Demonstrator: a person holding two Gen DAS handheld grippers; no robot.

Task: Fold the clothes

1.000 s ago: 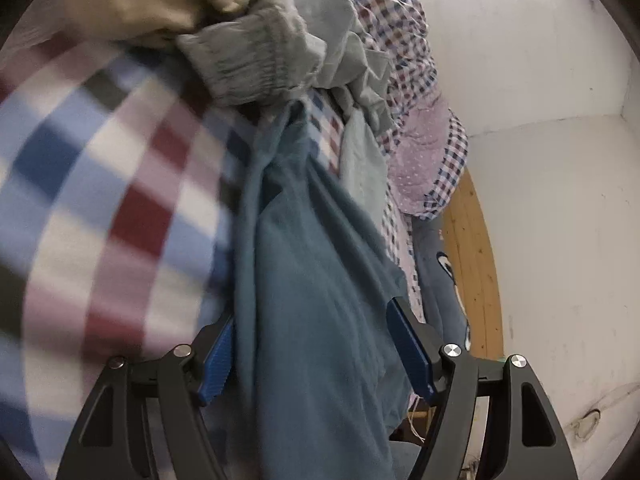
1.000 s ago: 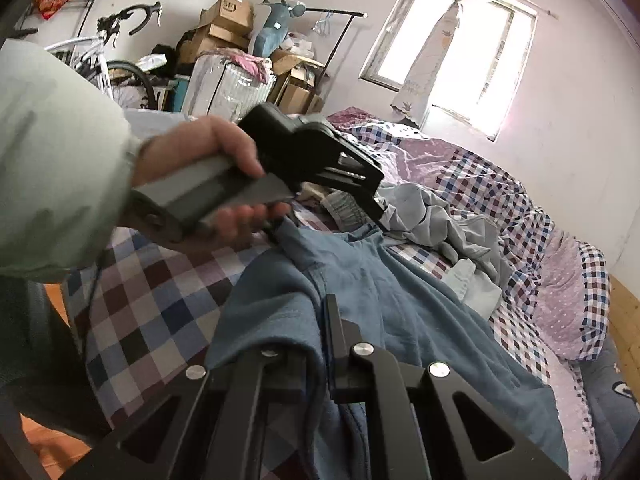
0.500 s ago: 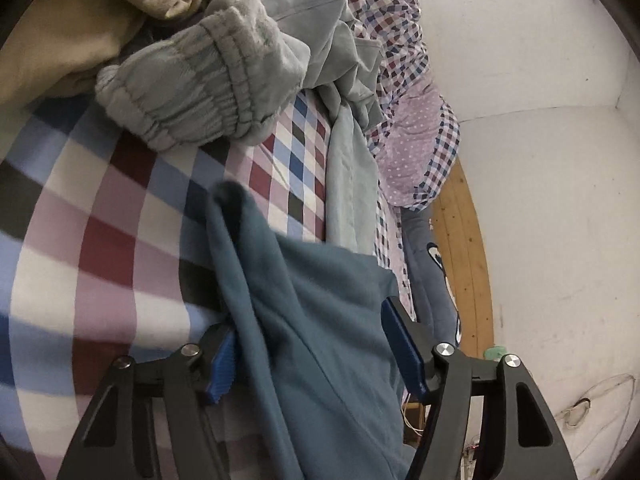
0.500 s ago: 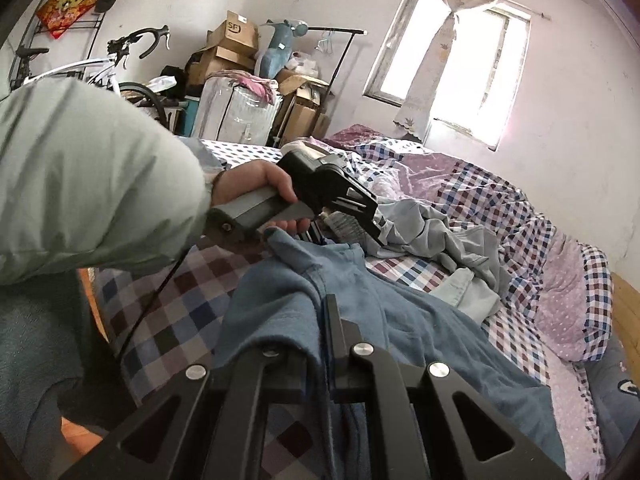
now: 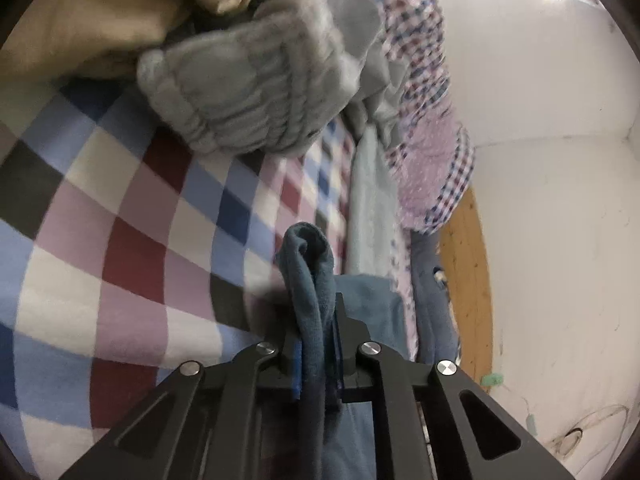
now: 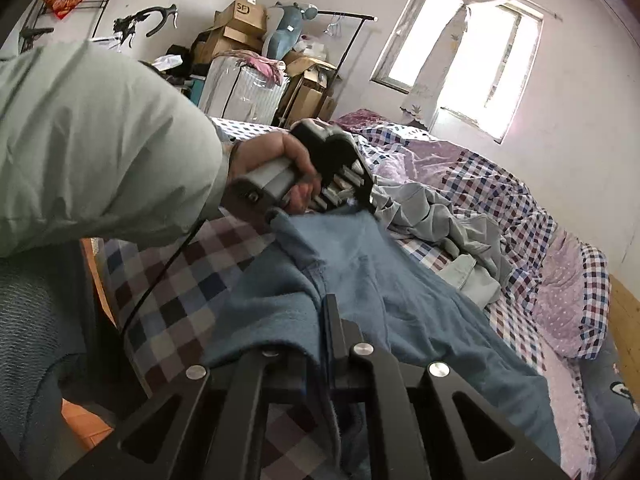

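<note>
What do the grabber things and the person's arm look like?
Each gripper, left and right, is black, with angular arms that have long cut-out slots and round silver screws. The left one has blue pads inside its fingers. Seen from the right camera, the left gripper has a grey handle with a thin black cable hanging from it. The person wears a puffy pale green sleeve.

I see a teal-blue garment lying on a bedsheet checked in maroon, blue, lilac, white and black. My gripper pads are blue on black frames. A grey garment with a gathered cuff lies beside a beige cloth. The quilt is lilac with white dots, edged in small checks. The sleeve is pale green.
</note>
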